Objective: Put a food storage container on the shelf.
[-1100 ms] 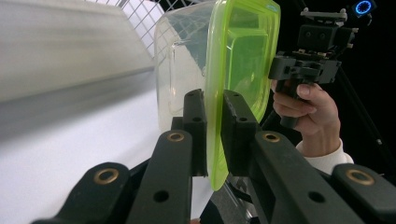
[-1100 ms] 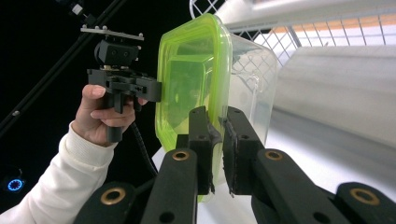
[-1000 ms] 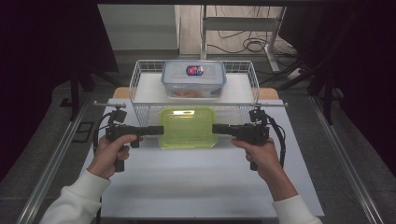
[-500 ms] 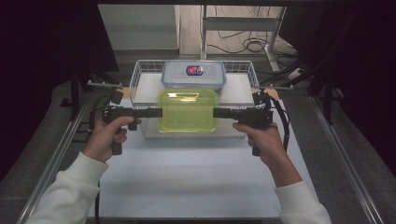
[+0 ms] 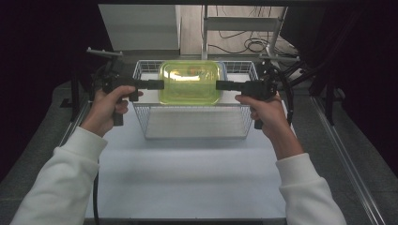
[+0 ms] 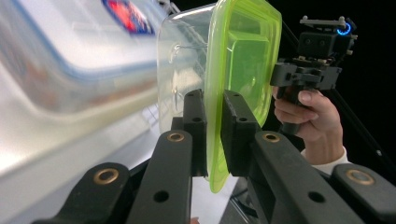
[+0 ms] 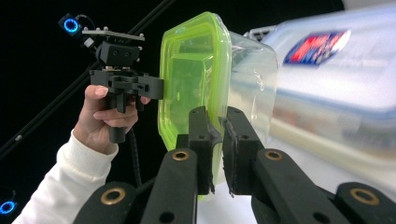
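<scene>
High view: the green-lidded container (image 5: 190, 83) hangs over the wire basket (image 5: 195, 123), pinched at each end; keep it level.

Left gripper view: the left gripper (image 6: 212, 133) clamps its rim.

Right gripper view: the right gripper (image 7: 217, 151) likewise; lower evenly.

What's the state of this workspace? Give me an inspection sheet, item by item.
Surface: white table top, bare at the near side.
Job's things: green-lidded clear container held above the wire basket; a blue-rimmed lidded box sits beside it.
Clutter: nothing seen.
Grippers: left gripper and right gripper each clamp an edge of the green lid.
Cables: loose cables on the floor beyond the table.
Surroundings: dark; metal frame behind.
</scene>
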### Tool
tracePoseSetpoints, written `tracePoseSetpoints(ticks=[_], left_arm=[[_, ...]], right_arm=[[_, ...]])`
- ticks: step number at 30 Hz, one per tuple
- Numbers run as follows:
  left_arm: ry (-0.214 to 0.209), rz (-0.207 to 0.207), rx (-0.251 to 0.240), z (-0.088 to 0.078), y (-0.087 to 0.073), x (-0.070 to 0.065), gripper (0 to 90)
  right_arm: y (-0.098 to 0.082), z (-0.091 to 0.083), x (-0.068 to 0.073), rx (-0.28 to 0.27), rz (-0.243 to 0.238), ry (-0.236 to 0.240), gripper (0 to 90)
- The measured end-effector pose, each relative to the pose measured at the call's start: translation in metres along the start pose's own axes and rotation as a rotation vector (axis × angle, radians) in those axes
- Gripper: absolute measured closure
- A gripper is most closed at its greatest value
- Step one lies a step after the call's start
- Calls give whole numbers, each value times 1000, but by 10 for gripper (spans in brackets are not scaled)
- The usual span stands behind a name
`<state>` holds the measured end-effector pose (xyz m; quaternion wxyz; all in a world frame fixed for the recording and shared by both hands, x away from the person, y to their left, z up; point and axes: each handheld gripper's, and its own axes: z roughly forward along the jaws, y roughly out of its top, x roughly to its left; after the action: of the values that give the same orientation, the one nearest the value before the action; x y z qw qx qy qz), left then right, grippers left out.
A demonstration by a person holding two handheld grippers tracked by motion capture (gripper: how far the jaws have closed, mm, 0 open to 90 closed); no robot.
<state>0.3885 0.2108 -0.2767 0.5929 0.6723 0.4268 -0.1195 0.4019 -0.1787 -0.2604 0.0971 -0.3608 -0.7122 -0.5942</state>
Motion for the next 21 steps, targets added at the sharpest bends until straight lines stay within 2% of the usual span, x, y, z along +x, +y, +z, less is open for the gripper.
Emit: tracePoseSetpoints(ticks=[6, 10, 11, 16, 21], left_arm=[[16, 8, 1, 6, 32, 8, 821], [23, 0, -8, 14, 51, 21, 821], [28, -8, 0, 16, 55, 25, 820], [27, -53, 6, 25, 61, 43, 820], [36, -82, 17, 32, 62, 52, 821]], right_arm=[[27, 6, -14, -23, 10, 12, 820], [43, 11, -30, -48, 23, 23, 820], [48, 16, -40, -46, 42, 20, 820], [52, 23, -54, -41, 73, 11, 820], [54, 28, -68, -31, 117, -1, 820]])
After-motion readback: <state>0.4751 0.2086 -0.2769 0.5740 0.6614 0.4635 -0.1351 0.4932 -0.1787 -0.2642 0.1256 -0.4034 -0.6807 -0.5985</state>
